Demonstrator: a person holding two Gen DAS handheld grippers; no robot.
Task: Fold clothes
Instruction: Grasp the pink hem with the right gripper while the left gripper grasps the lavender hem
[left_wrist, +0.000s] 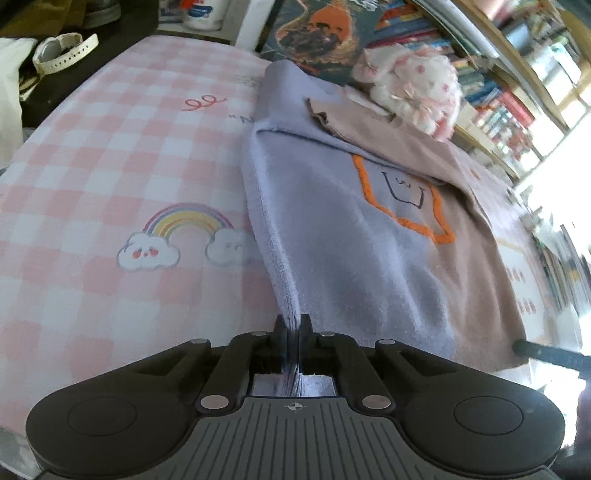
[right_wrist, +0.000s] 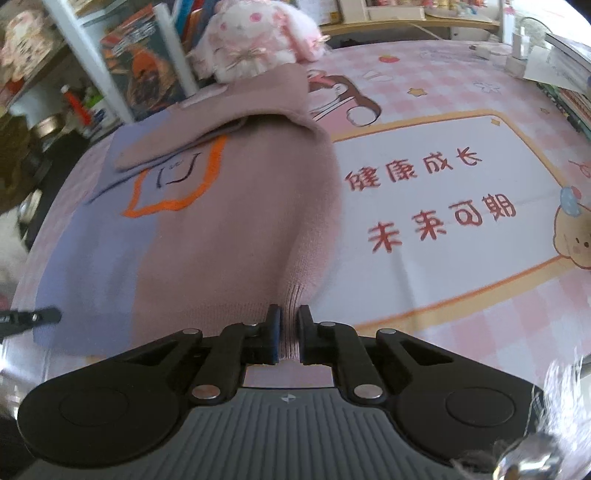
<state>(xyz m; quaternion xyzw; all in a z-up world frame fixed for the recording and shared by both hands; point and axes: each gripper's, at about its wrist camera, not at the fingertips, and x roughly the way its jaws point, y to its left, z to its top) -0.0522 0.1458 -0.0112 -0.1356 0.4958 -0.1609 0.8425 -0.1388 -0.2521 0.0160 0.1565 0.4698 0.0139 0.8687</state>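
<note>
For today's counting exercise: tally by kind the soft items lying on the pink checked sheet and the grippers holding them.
Two-tone sweater: 1
Plush bunny: 1
Grippers, left gripper and right gripper: 2
Total: 4

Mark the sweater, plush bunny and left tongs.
sweater (left_wrist: 343, 258): left wrist view, lilac front panel.
plush bunny (right_wrist: 247, 40): right wrist view, its body.
left tongs (left_wrist: 292, 326): left wrist view, between the tips pinching the lilac hem.

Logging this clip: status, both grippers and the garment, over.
Left gripper shut on sweater lilac hem. Right gripper shut on its pink hem. Sleeves folded in. Plush bunny touching far end.
</note>
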